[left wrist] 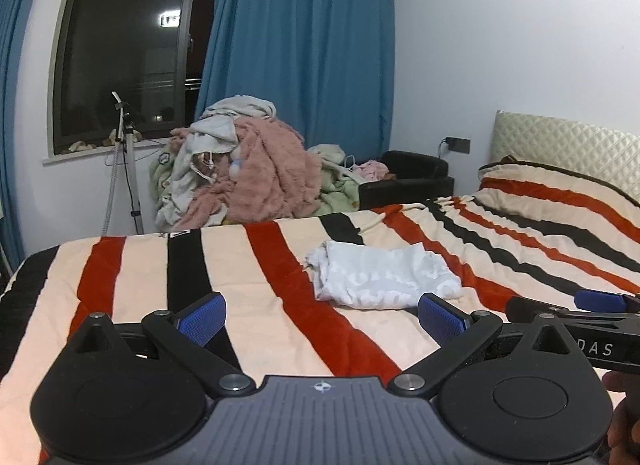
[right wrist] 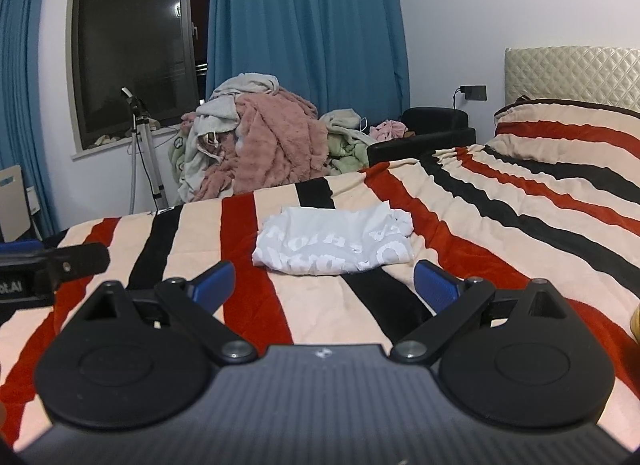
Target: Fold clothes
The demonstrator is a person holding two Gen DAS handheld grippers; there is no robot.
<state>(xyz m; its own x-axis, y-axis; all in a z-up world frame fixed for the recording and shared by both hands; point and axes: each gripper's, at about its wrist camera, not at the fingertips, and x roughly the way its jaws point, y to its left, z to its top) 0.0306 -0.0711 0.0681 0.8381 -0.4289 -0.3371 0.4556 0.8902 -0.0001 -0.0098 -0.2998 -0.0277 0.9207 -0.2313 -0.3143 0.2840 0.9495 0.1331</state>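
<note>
A white T-shirt with pale lettering (left wrist: pixel 380 279) lies folded into a compact rectangle on the striped bed cover (left wrist: pixel 248 265); it also shows in the right wrist view (right wrist: pixel 336 243). My left gripper (left wrist: pixel 322 315) is open and empty, held above the bed, short of the shirt and to its left. My right gripper (right wrist: pixel 324 285) is open and empty, just in front of the shirt. The right gripper's side shows at the right edge of the left wrist view (left wrist: pixel 576 315). The left gripper's side shows at the left edge of the right wrist view (right wrist: pixel 56 265).
A heap of pink, grey and green clothes and blankets (left wrist: pixel 244 169) is piled beyond the bed's far edge under blue curtains (left wrist: pixel 300 45). A tripod (left wrist: pixel 130 169) stands by the window. A black armchair (left wrist: pixel 408 177) and a pillow (left wrist: pixel 560 193) by the headboard sit to the right.
</note>
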